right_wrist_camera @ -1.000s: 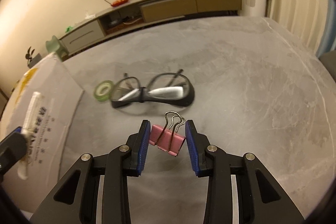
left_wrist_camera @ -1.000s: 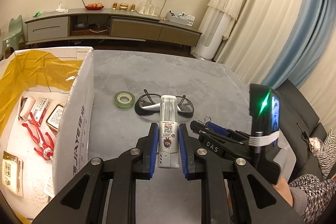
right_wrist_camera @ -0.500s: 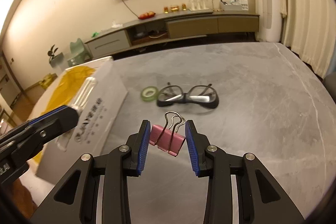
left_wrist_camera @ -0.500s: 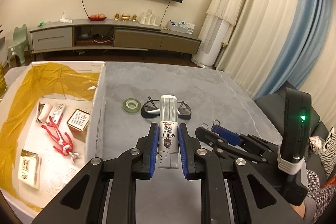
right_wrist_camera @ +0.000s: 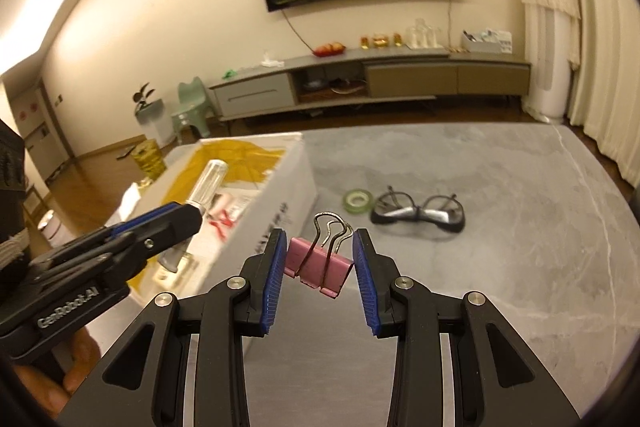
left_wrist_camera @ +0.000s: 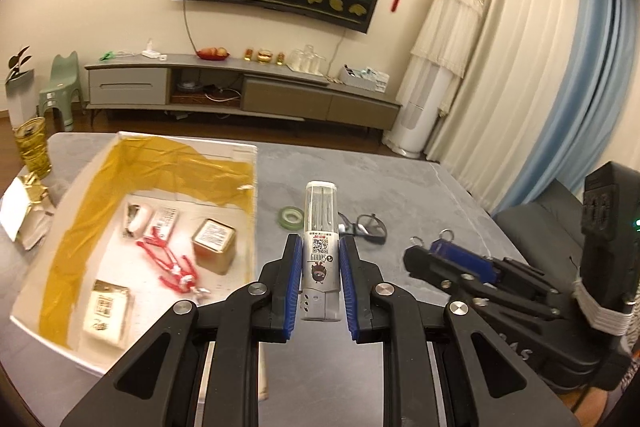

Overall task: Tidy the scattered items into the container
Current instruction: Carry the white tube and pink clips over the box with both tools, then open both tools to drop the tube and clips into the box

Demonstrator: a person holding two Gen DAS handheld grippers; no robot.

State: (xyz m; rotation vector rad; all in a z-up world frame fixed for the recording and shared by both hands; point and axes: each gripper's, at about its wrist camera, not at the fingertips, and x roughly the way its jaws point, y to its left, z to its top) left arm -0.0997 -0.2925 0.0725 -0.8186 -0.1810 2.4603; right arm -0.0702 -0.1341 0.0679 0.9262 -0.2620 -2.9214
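Note:
My left gripper (left_wrist_camera: 320, 241) is shut on a white and clear tube (left_wrist_camera: 320, 227), held upright above the grey table just right of the white cardboard box (left_wrist_camera: 255, 187). The box holds red pliers (left_wrist_camera: 170, 263), a tin (left_wrist_camera: 213, 245) and several packets. Raised to the right of the left gripper (right_wrist_camera: 188, 217), my right gripper (right_wrist_camera: 320, 235) is shut on a pink binder clip (right_wrist_camera: 316, 265). A green tape roll (left_wrist_camera: 291, 215) and dark-framed glasses (left_wrist_camera: 366, 227) lie on the table beyond the tube, to the right of the box wall (right_wrist_camera: 280, 211).
A gold can (left_wrist_camera: 30, 147) and a foil packet (left_wrist_camera: 24, 203) stand off the box's left side. A dark sofa (left_wrist_camera: 540, 211) borders the table's right edge. A TV cabinet (left_wrist_camera: 240, 91) runs along the far wall. Someone's hand (right_wrist_camera: 68, 379) holds the left gripper.
Both grippers have risen and drawn back while keeping their loads. The box's inside now shows more fully, and the left gripper with the tube sits nearer the box opening.

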